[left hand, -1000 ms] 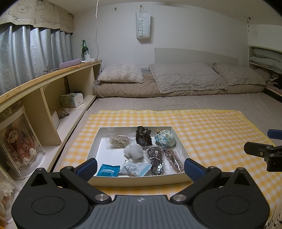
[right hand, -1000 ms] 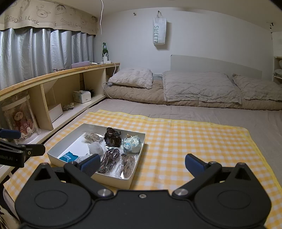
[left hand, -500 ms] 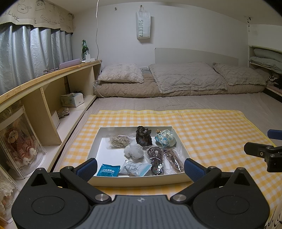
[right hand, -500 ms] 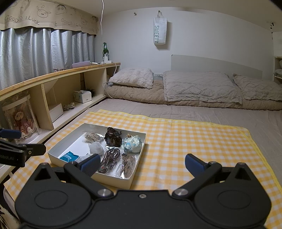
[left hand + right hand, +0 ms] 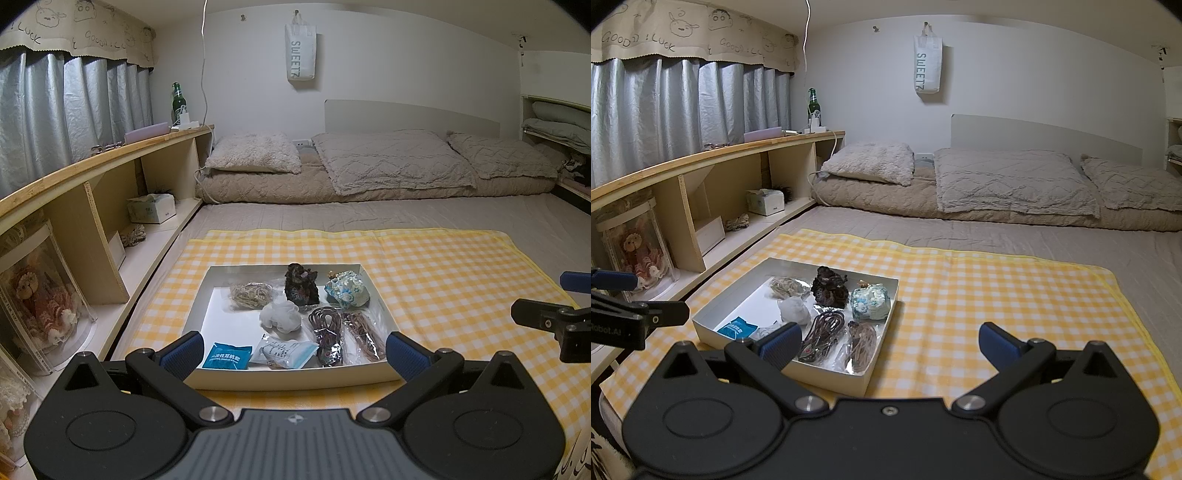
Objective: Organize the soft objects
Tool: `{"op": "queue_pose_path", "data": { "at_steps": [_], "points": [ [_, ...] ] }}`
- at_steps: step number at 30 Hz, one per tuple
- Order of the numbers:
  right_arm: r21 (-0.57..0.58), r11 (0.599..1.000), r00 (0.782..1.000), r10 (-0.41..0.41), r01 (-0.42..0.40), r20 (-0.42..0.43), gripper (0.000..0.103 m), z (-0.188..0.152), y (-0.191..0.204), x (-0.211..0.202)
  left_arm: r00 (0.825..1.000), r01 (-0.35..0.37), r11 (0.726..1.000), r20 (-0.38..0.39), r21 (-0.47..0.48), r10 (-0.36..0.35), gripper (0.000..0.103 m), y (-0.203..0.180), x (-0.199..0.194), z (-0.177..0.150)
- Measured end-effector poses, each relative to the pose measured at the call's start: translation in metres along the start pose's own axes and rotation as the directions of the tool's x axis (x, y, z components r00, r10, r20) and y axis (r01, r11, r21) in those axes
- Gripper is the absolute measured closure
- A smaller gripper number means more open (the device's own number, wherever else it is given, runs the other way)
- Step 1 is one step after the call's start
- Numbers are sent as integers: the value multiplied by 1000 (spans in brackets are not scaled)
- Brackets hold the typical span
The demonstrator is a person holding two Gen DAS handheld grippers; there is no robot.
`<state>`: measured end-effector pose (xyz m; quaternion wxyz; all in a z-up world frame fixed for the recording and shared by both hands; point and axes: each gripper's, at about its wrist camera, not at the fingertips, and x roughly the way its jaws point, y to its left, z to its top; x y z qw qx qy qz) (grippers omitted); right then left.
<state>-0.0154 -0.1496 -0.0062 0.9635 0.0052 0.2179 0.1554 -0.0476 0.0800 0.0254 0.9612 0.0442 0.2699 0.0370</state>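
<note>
One shallow white box (image 5: 295, 376) sits on the yellow checked cloth (image 5: 443, 266) spread over the bed, and eight soft things lie in it. At the back are one tan twine bundle (image 5: 250, 294), one dark scrunchie (image 5: 301, 285) and one pale blue floral pouch (image 5: 347, 288). In the middle lies one white puff (image 5: 280, 315). Along the near edge I count one blue packet (image 5: 227, 356), one clear wrapped packet (image 5: 284, 353) and two bagged cord coils, a dark one (image 5: 327, 332) and a brown one (image 5: 364, 332).

The left claw (image 5: 293, 352) hangs just short of the box's near wall, fingers spread wide, gripping nothing. The right claw (image 5: 890, 343) hovers over the cloth beside the box's right corner, also wide apart and empty.

Behind, three pillows (image 5: 255, 158) line the headboard, one tote bag (image 5: 301, 51) hangs on the wall, and one green bottle (image 5: 178, 103) tops the shelf.
</note>
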Motion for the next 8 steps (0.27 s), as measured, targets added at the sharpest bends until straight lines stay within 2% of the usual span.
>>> {"op": "queue_pose_path", "data": {
  "at_steps": [8],
  "points": [
    [-2,1000,1000,4,-4,0,0,-1,3,-2,1000,-3,1000,-2,-2,3,0,2,0,-2]
  ]
}}
